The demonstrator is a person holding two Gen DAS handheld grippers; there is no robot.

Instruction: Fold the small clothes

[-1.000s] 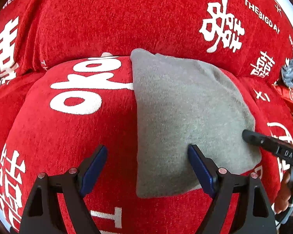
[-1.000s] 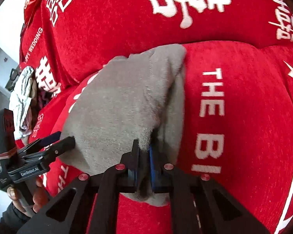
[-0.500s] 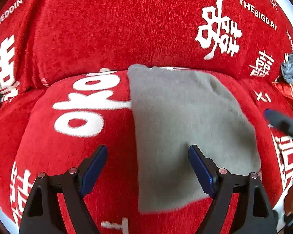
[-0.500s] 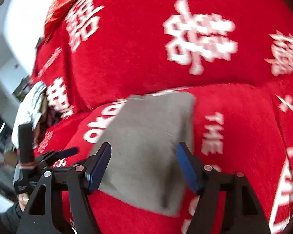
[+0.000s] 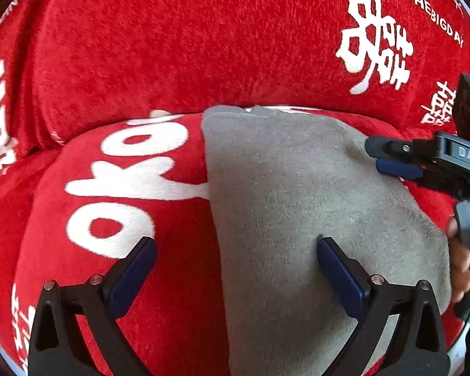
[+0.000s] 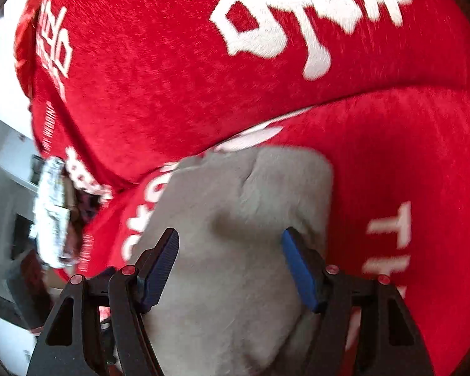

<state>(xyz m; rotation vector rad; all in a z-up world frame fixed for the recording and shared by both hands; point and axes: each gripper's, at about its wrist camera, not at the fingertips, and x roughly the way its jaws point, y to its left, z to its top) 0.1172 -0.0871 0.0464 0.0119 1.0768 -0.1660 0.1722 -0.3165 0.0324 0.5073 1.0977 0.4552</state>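
The gray cloth [image 5: 313, 213] lies folded flat on the red sofa seat [image 5: 116, 188], with its far edge up against the red back cushion [image 5: 203, 37]; I think it sits there because the soft, wide seat gives room to press the fold down. The left gripper [image 5: 235, 257] hangs over the near part of the cloth with its fingers wide apart and nothing in them; one finger is over the cloth and the other is over the seat, maybe to get ready to smooth or grab the left edge. The right gripper [image 6: 230, 260] is open too, and holds nothing; it hovers just over the cloth, which shows between its fingers.

One second ago the right gripper was pinched tight on the cloth's edge; now it has let go, and the cloth lies flatter; since half a second ago this gripper has come in closer over the cloth. The left gripper was open all along and has hardly moved.
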